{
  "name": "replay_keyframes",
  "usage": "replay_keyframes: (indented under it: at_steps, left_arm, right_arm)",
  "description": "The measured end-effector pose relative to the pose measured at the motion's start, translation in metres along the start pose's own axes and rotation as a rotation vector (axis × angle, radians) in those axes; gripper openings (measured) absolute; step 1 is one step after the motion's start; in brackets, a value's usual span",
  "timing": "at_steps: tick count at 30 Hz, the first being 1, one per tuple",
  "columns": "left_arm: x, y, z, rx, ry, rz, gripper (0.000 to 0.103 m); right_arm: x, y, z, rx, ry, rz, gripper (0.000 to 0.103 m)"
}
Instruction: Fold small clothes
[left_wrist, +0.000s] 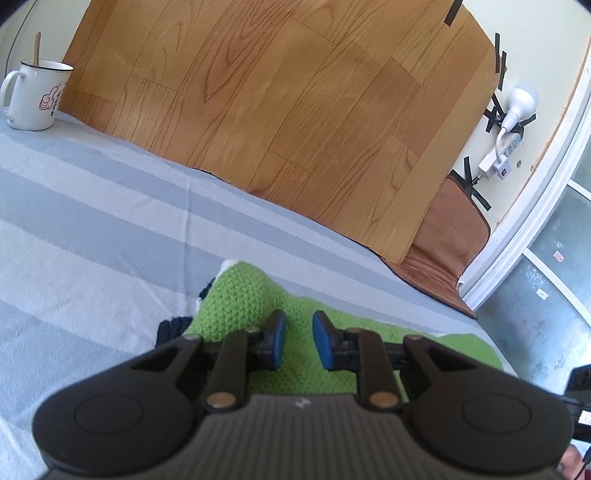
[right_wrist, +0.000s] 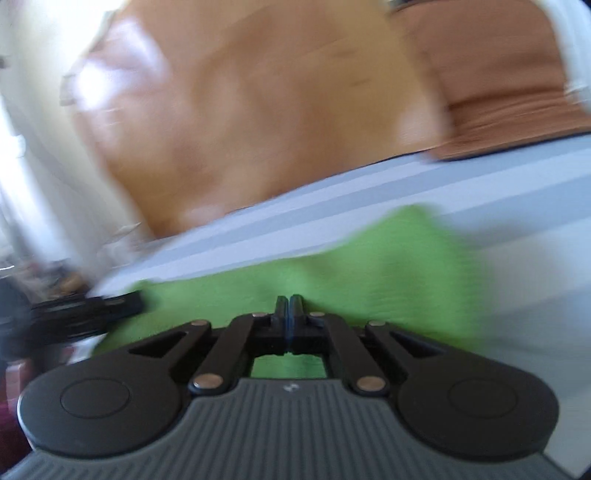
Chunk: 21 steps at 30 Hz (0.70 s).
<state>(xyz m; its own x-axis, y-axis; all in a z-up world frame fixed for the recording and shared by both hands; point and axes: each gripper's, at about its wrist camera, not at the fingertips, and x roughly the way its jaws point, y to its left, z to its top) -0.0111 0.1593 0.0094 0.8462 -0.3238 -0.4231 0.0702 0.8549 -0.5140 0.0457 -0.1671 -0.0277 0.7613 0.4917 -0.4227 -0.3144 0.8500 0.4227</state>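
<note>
A small green knitted garment (left_wrist: 240, 295) with dark and white trim lies on the grey-striped cloth (left_wrist: 92, 221). My left gripper (left_wrist: 298, 323) is open, its blue pads (left_wrist: 321, 343) just above the green knit. In the blurred right wrist view the same green garment (right_wrist: 388, 266) spreads under my right gripper (right_wrist: 290, 301), whose jaws are pressed together; whether they pinch the knit cannot be told. The left gripper (right_wrist: 122, 302) shows at the left edge of that view.
A white enamel mug (left_wrist: 35, 96) with a wooden stick stands at the cloth's far left. Wood-pattern flooring (left_wrist: 277, 92) lies beyond the cloth's edge. A brown mat (left_wrist: 447, 236), a white lamp (left_wrist: 517, 103) and a power strip (left_wrist: 511, 146) are at the right.
</note>
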Motion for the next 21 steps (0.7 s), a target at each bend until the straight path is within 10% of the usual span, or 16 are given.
replay_keyframes:
  at_steps: [21]
  left_arm:
    - [-0.005, 0.005, 0.002, -0.028, -0.028, -0.026, 0.02]
  right_arm:
    - [-0.022, 0.016, 0.009, -0.05, -0.118, 0.01, 0.009]
